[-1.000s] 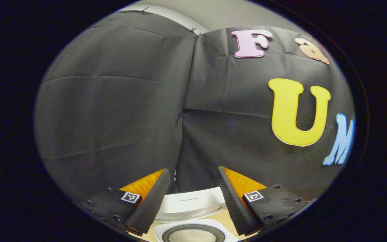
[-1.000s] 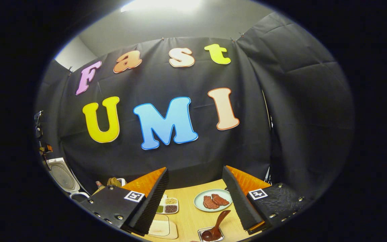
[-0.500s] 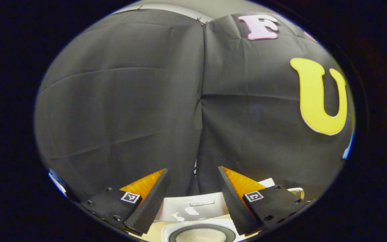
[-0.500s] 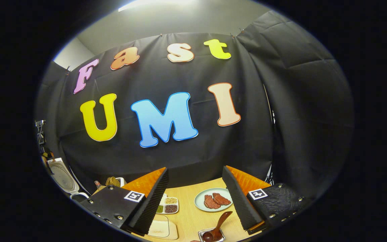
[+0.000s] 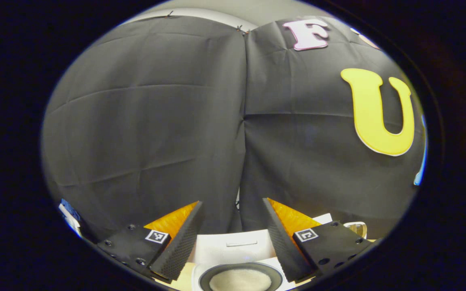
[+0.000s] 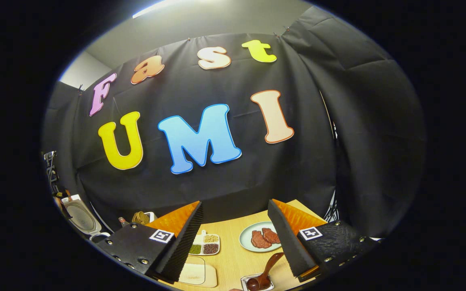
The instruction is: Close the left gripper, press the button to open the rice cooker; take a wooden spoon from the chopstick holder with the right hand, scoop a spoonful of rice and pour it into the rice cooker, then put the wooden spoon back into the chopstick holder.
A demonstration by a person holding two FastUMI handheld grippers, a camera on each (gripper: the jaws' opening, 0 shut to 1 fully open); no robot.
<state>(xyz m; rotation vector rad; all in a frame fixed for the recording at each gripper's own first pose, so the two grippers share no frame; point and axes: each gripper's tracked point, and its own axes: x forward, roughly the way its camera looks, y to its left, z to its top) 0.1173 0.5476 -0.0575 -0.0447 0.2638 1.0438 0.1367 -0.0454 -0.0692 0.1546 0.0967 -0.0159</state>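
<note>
Here, wooden spoon [image 6: 266,270] below right hand-held gripper [image 6: 233,238], fingers apart

A staged kitchen set inside a recording booth: black cloth walls [image 6: 358,121] hang pinned below a plain grey ceiling at the top of the frame, while a wooden bench [image 6: 233,258] along the bottom carries a plate of meat [image 6: 262,239], a divided dish of beans [image 6: 205,245] and an open rice cooker [image 5: 241,268].

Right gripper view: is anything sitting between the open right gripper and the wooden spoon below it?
Nothing visible does. The right gripper is open and holds nothing, and the wooden spoon rests in its small tray just below the fingers, handle angled up toward the right-hand finger. Only bare table lies between them; the plate with meat sits farther back.
</note>
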